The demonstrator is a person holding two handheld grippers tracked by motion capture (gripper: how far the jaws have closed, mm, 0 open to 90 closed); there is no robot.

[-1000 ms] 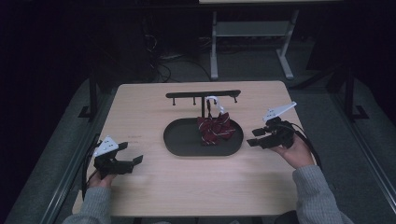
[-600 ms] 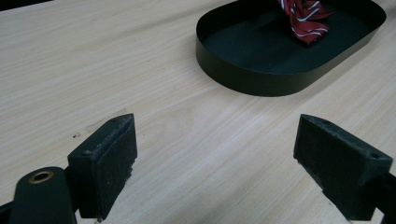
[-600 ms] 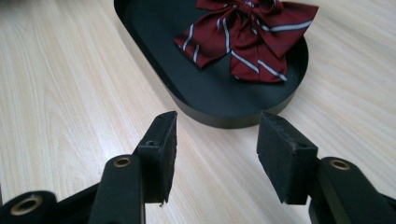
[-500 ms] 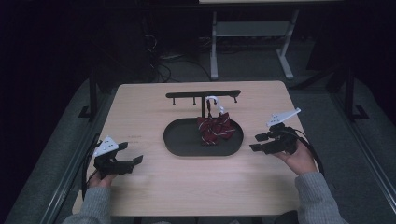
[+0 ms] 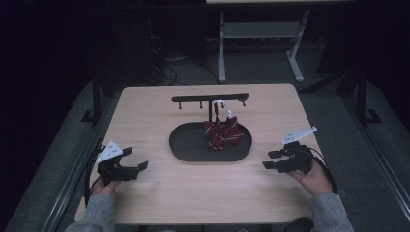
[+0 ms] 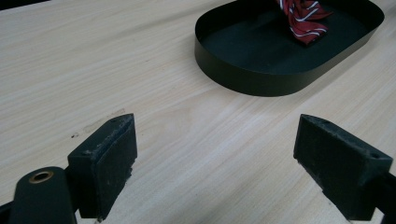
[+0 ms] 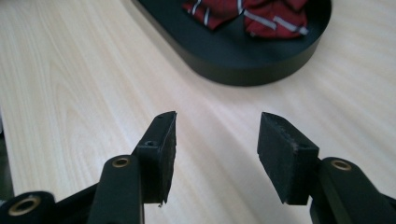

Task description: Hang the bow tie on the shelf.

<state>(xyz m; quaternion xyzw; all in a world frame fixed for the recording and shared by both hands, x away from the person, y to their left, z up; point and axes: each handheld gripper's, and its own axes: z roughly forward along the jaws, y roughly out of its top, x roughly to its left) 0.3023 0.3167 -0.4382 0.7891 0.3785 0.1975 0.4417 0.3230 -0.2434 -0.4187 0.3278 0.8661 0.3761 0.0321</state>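
Both grippers' fingers (image 7: 287, 158) empty, well apart from bow tie (image 5: 222, 133).

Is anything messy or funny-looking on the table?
A little. The red striped bow tie hangs from the black hook rack by its white strap, but it sags crumpled into the black tray below. Nothing is spilled or broken.

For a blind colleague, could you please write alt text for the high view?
A red striped bow tie hangs from a black rack into an oval black tray on a wooden table. The left gripper and right gripper flank it, open and empty.
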